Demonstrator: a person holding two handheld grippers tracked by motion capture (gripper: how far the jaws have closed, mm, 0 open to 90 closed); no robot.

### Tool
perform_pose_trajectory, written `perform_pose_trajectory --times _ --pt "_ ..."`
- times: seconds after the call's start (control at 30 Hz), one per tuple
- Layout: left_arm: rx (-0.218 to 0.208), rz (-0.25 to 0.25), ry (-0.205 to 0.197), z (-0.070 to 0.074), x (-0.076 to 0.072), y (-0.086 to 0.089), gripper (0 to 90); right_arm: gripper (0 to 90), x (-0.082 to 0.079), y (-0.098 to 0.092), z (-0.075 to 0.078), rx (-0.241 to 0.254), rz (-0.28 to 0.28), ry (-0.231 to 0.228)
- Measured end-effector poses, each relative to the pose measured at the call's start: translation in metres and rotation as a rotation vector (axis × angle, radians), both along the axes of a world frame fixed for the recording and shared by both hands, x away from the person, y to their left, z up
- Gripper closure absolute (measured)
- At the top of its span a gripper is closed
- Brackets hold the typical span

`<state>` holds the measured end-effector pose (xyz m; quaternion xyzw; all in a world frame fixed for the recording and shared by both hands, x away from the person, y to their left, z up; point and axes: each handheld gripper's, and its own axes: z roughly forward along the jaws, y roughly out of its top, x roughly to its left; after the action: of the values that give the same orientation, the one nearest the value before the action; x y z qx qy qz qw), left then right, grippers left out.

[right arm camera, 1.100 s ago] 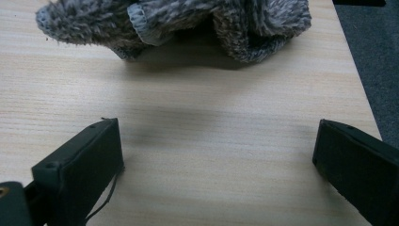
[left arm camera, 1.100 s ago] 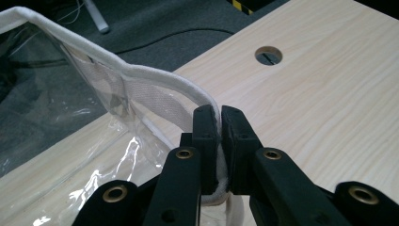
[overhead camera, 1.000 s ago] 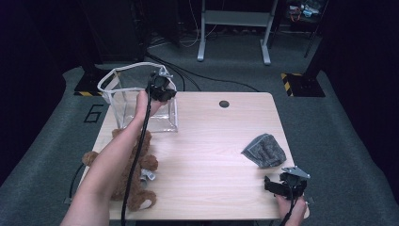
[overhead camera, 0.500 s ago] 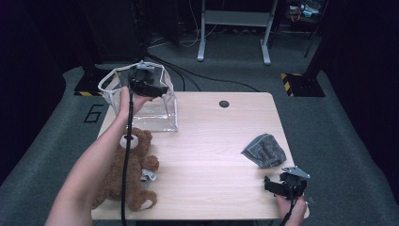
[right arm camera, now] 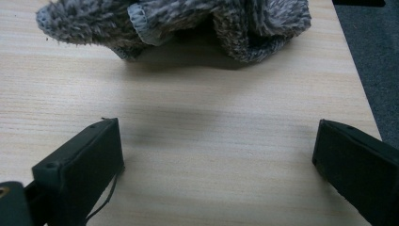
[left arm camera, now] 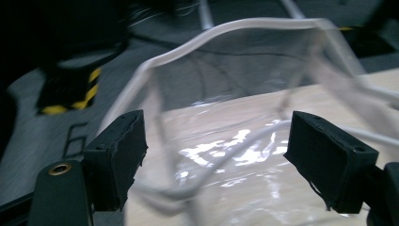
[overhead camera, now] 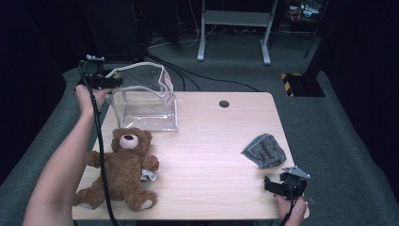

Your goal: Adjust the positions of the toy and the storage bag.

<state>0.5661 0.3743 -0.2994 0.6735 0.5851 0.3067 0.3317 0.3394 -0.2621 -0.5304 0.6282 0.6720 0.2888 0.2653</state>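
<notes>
L gripper (overhead camera: 113,83) jaws just opening, nothing between | clear bag (overhead camera: 143,101) at table's 10 o'clock, upright | R gripper (overhead camera: 270,184) wide, idle | advice: retreat clear of rim, avoid tipping.

Clear bag (overhead camera: 143,101): transparent glossy plastic, white piped rim. Teddy bear (overhead camera: 123,167): brown plush, fuzzy. Grey cloth (overhead camera: 264,150): nubby knit, matt. Table (overhead camera: 211,141): pale wood-grain, smooth matt. Left gripper (left arm camera: 216,160) pads: black, matt, rough-edged.

A brown teddy bear (overhead camera: 123,172) lies on the wooden table (overhead camera: 211,141), well apart from a grey knitted cloth (overhead camera: 264,150).
</notes>
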Motion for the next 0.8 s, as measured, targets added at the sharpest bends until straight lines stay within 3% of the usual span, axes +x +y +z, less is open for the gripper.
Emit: perform_pose_trajectory --times 0.17,0.3,0.37,0.43,0.5,0.57,0.7,0.8 --pt "-0.056 0.054 0.095 -0.020 0.007 0.019 19.4 1.5 0.000 0.000 0.000 -0.001 0.002 -0.001" --pt "-0.122 0.051 0.134 -0.031 0.013 0.023 20.8 1.5 0.000 0.000 0.000 -0.001 0.002 -0.001" --pt "-0.122 0.026 0.146 -0.033 0.015 0.022 24.2 1.5 0.000 0.000 0.000 -0.001 0.002 0.000" --pt "-0.092 0.013 0.154 -0.035 0.016 0.017 26.8 1.5 0.000 0.000 0.000 -0.001 0.002 -0.001" --pt "-0.074 0.007 0.153 -0.037 0.016 0.014 31.3 1.5 0.000 0.000 0.000 -0.001 0.002 -0.001" --pt "-0.086 0.013 0.130 -0.036 0.016 0.014 33.0 1.5 0.000 0.000 0.000 0.001 -0.002 0.001" --pt "-0.114 0.047 0.044 -0.030 0.013 0.016 30.1 1.5 0.000 0.000 0.000 0.000 0.000 0.000" --pt "-0.088 0.084 0.049 -0.029 0.015 0.016 28.6 1.5 0.000 0.000 0.000 0.001 -0.001 0.001"
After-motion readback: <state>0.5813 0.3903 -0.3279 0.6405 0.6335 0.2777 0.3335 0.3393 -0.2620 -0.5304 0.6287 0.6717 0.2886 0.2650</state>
